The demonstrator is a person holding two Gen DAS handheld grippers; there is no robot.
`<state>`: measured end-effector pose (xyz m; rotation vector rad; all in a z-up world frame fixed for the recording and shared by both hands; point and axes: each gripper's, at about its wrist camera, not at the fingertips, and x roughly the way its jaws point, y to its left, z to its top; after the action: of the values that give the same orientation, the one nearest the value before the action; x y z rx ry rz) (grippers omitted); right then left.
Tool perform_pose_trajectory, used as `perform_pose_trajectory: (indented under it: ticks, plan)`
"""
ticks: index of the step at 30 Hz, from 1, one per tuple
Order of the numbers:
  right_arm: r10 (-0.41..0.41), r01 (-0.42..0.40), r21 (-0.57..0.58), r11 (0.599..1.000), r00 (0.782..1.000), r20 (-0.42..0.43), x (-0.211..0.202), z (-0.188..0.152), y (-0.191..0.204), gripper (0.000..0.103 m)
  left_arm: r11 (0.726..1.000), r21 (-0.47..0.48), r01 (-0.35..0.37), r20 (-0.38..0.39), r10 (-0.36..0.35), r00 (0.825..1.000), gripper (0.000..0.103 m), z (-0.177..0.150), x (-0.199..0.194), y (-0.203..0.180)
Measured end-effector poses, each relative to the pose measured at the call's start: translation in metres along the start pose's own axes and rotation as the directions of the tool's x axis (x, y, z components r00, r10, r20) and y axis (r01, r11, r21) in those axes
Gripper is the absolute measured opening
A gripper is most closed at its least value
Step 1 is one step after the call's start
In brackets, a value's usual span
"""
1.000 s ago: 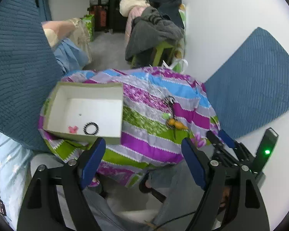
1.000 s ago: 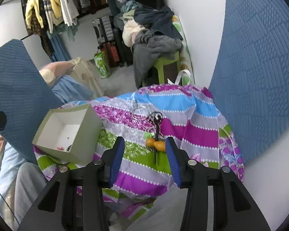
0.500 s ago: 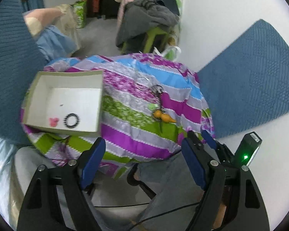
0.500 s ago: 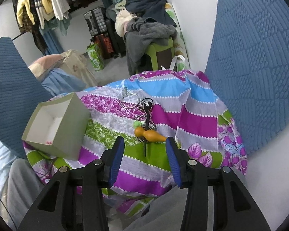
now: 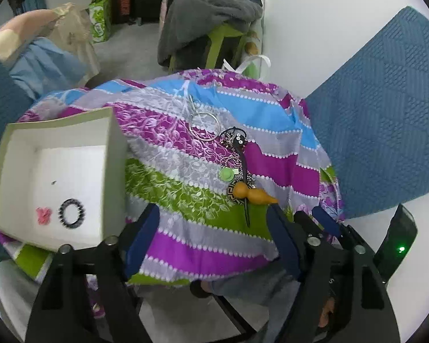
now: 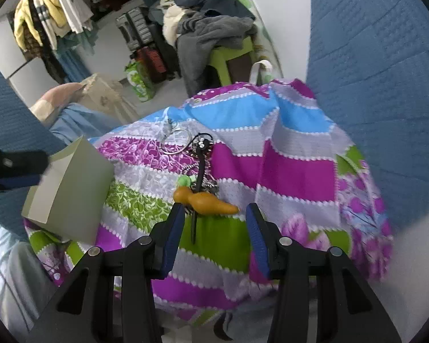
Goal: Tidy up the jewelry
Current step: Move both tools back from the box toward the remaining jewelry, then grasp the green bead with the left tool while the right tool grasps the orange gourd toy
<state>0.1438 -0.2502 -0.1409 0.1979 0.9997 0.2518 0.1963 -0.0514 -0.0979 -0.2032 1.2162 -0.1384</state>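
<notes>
Right gripper (image 6: 213, 214) hangs low over the near edge of the cloth (image 6: 289, 171), blue fingers (image 6: 256, 228) spread apart and gripping nothing. The orange gourd (image 6: 203, 197) lies right between the fingertips, just beyond them, its narrow end pointing toward the right finger. Left gripper (image 5: 211, 225) sits higher and further back, jaws wide and empty too, aimed at the cloth's near side; seen from there, the gourd (image 5: 250, 193) lies just beyond its right finger (image 5: 283, 240).

On to the box (image 5: 115, 148), the landmark here. It stands open on the left part of the cloth, white inside, greenish-grey outside. A black bead ring (image 5: 71, 214) lies on its floor near the front wall, and a small pink piece (image 5: 43, 214) sits just left of that ring. From the right wrist only the outside of the box (image 6: 68, 188) shows.

The loose jewelry is all right of the box, well apart from it. A dark strap (image 6: 200, 168) runs away from the gourd to a studded black end, tangled with a bead chain (image 5: 244, 174). A green disc (image 5: 226, 174) sits on the box side of the gourd, close by it. A thin wire hoop (image 5: 204, 127) lies beyond, toward the far edge of the cloth.
</notes>
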Motion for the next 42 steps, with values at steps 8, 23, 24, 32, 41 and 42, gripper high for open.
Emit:
perform_pose_trajectory:
  ticks: [8, 23, 24, 32, 41, 42]
  plan:
    - [0.110, -0.112, -0.025, 0.993, 0.991, -0.076, 0.054, 0.006, -0.013, 0.042, 0.999, 0.016, 0.041, -0.023, -0.040, 0.999, 0.064, 0.014, 0.066, 0.000]
    - [0.148, -0.182, -0.150, 0.972, 0.966, -0.213, 0.107, 0.003, -0.002, 0.032, 0.991, -0.038, 0.129, -0.148, -0.134, 0.980, 0.051, 0.019, 0.151, 0.016]
    - [0.149, -0.184, -0.152, 0.971, 0.965, -0.215, 0.106, 0.002, -0.003, 0.031, 0.990, -0.038, 0.138, -0.150, -0.142, 0.978, 0.051, 0.018, 0.152, 0.016]
    - [0.152, -0.166, -0.083, 0.983, 0.977, -0.149, 0.089, 0.003, -0.023, 0.030, 0.991, 0.021, 0.131, -0.148, -0.127, 0.981, 0.049, 0.023, 0.169, 0.004]
    - [0.126, -0.120, 0.063, 0.991, 0.987, -0.103, 0.082, 0.008, -0.058, 0.030, 0.984, 0.174, 0.047, -0.109, -0.028, 0.994, 0.030, 0.021, 0.179, -0.028]
    - [0.122, -0.116, 0.060, 0.991, 0.987, -0.106, 0.083, 0.009, -0.058, 0.030, 0.980, 0.193, 0.039, -0.107, -0.019, 0.994, 0.029, 0.020, 0.180, -0.032]
